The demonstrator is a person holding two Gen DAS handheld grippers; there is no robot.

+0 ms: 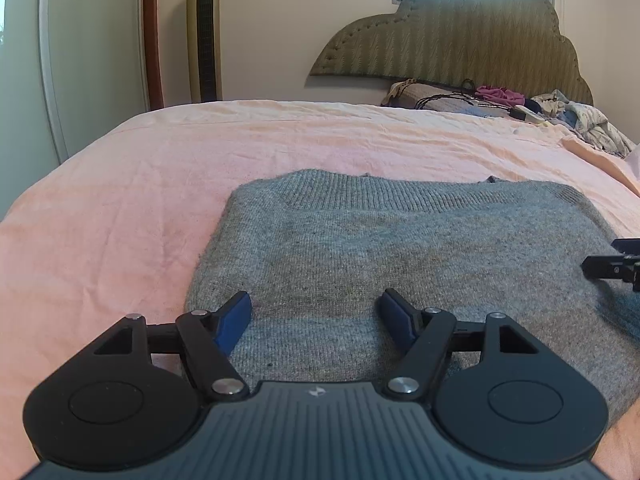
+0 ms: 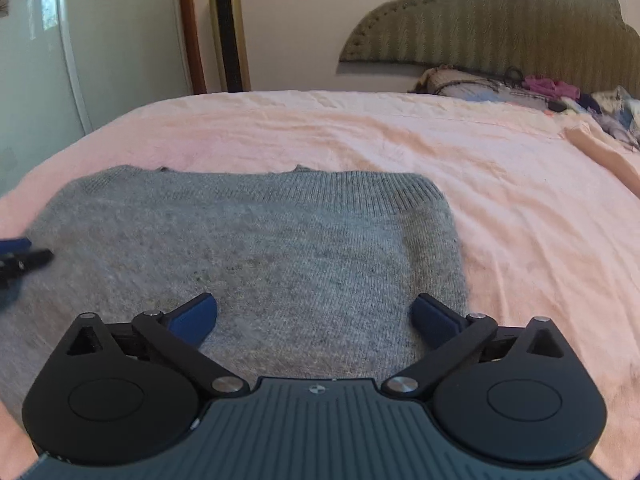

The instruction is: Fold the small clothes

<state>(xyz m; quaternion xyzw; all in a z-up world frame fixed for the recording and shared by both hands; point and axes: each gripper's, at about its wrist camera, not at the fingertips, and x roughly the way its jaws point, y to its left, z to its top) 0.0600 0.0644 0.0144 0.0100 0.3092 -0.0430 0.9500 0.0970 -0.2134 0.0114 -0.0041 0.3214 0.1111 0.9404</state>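
Both tongs, left (image 1: 316, 316) and right (image 2: 316, 316), gape empty over my folded grey sweater (image 1: 380, 248); clumsy pinching could drag its fold apart.

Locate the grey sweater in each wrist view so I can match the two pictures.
Left wrist: the sweater fills the lower centre and right, under the open left gripper; its ribbed edge faces away.
Right wrist: the sweater fills the lower centre and left, under the open right gripper.
Shared landmark: the gold tower fan against the wall beyond the bed.
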